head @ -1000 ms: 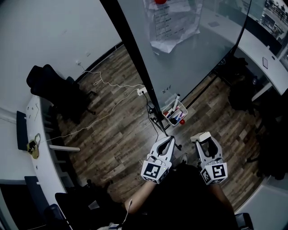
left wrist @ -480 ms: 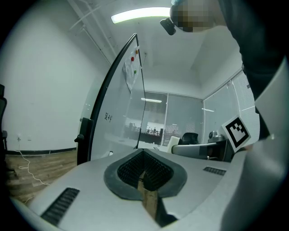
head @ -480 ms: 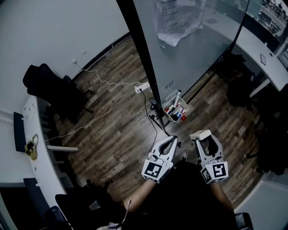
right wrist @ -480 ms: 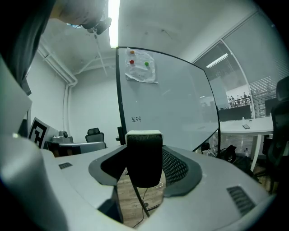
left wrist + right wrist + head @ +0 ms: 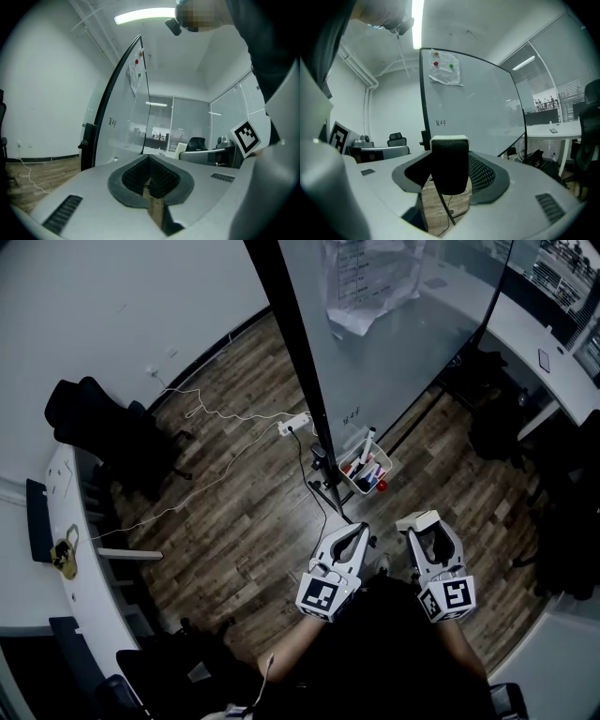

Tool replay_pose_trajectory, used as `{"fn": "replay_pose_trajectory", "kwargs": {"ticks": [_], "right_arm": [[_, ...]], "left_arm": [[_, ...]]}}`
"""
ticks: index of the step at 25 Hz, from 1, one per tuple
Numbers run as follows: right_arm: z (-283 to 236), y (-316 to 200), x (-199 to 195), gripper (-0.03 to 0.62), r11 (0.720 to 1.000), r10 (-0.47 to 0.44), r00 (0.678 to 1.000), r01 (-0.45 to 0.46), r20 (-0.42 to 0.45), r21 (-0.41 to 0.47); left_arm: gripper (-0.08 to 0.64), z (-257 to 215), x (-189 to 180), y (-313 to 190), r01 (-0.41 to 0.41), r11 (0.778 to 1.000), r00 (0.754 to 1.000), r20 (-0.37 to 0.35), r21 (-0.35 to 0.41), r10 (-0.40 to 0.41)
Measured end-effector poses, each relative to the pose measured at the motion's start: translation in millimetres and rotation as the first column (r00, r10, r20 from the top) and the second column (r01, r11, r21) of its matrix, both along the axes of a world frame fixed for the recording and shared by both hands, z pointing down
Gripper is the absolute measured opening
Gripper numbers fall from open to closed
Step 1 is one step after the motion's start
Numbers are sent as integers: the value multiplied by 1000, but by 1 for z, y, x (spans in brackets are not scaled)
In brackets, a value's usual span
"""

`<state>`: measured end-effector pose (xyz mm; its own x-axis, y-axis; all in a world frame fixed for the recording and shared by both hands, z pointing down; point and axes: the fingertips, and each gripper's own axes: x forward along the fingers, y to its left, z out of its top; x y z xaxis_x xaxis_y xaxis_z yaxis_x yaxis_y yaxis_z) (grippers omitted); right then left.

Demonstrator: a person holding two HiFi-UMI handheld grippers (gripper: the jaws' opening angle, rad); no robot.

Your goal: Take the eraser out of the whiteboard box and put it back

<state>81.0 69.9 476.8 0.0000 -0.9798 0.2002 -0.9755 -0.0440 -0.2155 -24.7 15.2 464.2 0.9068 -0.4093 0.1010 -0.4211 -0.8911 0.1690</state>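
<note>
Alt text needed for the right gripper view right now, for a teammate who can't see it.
The right gripper clamps the eraser upright between its jaws, dark felt toward the camera. Beyond stands the whiteboard, with a sheet of paper stuck near its top.

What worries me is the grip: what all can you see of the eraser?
The eraser is a block with a pale, plastic-looking back and a dark, felt-like face. It stands upright, pinched between the fingers of the right gripper, held in the air short of the whiteboard box. Nothing else touches it.
</note>
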Motion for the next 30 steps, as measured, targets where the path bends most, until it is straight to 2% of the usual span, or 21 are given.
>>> {"fn": "replay_pose_trajectory", "kwargs": {"ticks": [12, 21, 25, 30], "right_arm": [[1, -2, -21, 242, 999, -34, 999, 34, -23, 1], [-3, -5, -40, 242, 997, -83, 993, 83, -82, 2], [-5, -14, -34, 242, 993, -114, 989, 116, -95, 14], [-3, -41, -32, 242, 976, -210, 970, 214, -127, 24]], "left_arm": [[6, 4, -22, -5, 22, 1000, 1000, -12, -19, -23], [6, 9, -39, -4, 15, 998, 999, -42, -63, -17], [6, 11, -36, -12, 50, 997, 998, -40, -52, -52], [5, 12, -41, -30, 129, 990, 991, -40, -55, -131]]}}
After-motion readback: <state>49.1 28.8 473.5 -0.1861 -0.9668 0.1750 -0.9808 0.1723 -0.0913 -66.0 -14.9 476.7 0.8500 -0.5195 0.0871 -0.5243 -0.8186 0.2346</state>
